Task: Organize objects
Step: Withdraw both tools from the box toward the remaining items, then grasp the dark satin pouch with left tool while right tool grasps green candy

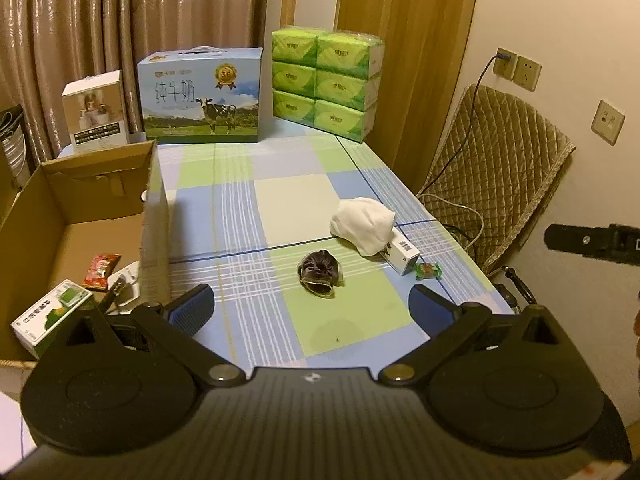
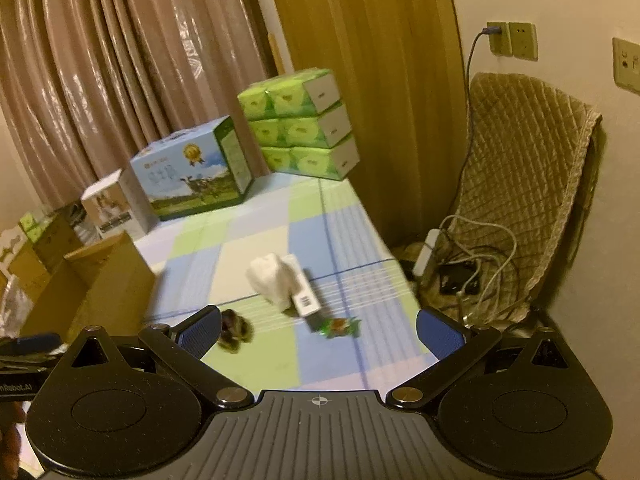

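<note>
On the checked tablecloth (image 1: 280, 208): a dark pouch (image 1: 320, 275), a white cloth (image 1: 366, 224), a small white carton (image 1: 402, 254) and a green sweet wrapper (image 1: 428, 270) lay near the right edge.
Hidden: the white cloth draped over one end of the small white carton, so only its barcoded end showed.
Cut off: the cardboard box (image 1: 154, 196) ran past the left border; a green-and-white packet (image 1: 50, 322), a red sachet (image 1: 101, 271) and a white plug (image 1: 128, 280) lay inside.
Hard to make out: the right wrist view was smeared, blurring the pouch and wrapper; print on the milk box (image 1: 200, 96) was partly unreadable.
Left gripper (image 1: 310, 308): jaws spread wide, holding nothing, above the table short of the pouch.
Right gripper (image 2: 320, 332): jaws wide apart, empty, touching nothing.
</note>
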Available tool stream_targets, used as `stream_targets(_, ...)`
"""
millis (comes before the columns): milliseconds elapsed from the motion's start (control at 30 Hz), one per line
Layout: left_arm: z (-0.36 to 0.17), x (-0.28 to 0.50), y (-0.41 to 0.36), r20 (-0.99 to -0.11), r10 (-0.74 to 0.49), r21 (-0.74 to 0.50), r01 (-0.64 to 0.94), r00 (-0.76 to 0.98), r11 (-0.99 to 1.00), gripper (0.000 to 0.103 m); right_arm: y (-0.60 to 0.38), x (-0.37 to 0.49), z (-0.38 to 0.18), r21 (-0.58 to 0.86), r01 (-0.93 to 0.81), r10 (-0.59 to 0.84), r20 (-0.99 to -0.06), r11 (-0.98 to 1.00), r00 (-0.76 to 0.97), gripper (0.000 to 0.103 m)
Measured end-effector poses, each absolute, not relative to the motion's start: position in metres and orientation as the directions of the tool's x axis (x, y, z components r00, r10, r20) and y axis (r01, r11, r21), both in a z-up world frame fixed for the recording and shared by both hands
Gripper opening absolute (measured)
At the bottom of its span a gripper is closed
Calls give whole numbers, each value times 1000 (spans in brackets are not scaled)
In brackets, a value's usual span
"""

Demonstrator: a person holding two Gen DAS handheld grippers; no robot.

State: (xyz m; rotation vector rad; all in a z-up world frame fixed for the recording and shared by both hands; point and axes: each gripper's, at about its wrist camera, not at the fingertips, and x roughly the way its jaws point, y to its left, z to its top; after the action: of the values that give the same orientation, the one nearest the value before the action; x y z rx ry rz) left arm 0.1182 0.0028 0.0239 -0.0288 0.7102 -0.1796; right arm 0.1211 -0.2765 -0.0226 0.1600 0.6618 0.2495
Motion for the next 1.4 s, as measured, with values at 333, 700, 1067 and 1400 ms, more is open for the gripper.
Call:
stream_targets(333,-18,164,-23,-670,-168,-79,156,723,985,101,-276,162,-81,138,-234,266,-650,963,712,99)
stream_targets(700,-72,218,-32,-718,-141,-85,116,681,990,98,-252,222,-149,157,-275,303,-705,948,641,69)
stream_targets(1067,-107,247,-33,-740,-141,-94,105,658,990,98,-225,258,-184,112,-286,275,-726,952,630,59)
stream_targets(1400,-123,259,-34,-746,-147,-105,103,650,989,98,-220,254,-186,9,-297,212,-722,955,659,25)
